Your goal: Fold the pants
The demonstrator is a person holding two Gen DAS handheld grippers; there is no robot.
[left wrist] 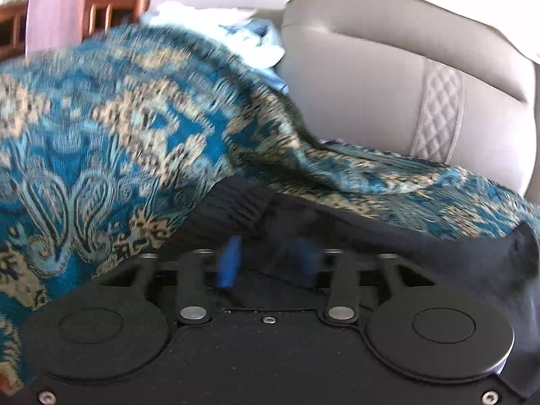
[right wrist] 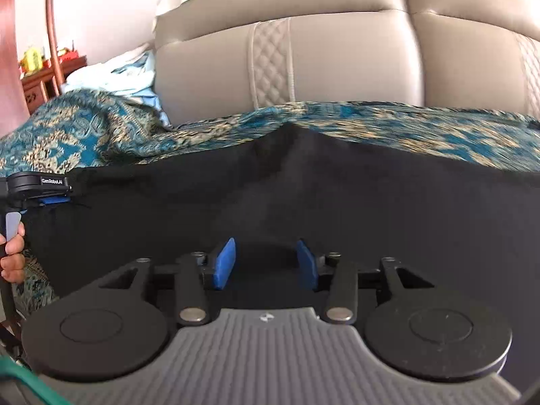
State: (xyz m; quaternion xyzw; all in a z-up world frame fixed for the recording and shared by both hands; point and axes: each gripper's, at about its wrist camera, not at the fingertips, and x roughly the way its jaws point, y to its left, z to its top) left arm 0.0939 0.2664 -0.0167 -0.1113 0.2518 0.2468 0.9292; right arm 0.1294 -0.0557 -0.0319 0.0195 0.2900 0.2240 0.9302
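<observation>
A pair of black pants (right wrist: 270,195) is lying spread across a sofa seat covered by a teal and gold paisley throw (left wrist: 101,128); everything here is placed relative to those pants.

Off the pants' left end, a wooden shelf unit (left wrist: 111,3) is standing far back by the wall, and a heap of pale blue and white cloth (left wrist: 249,40) is lying on the sofa behind the throw. At the left edge of the pants, a person's hand (right wrist: 11,253) is gripping the handle of the left gripper (left wrist: 266,260). The pants' ribbed waistband (left wrist: 233,212) is lying just ahead of its blue fingers (left wrist: 229,263). The fingers are standing apart, with dark fabric between them; the picture is blurred, so I cannot tell whether it is touching the pads.

Over the middle of the pants, the right gripper (right wrist: 266,263) is hovering low above the black cloth, its blue pads (right wrist: 222,263) standing spread wide with nothing pinched between them; only flat fabric is lying below.

Behind the pants, the beige sofa back (right wrist: 337,60) is rising with quilted stitched panels. The pants are running on to the right, out of view.
</observation>
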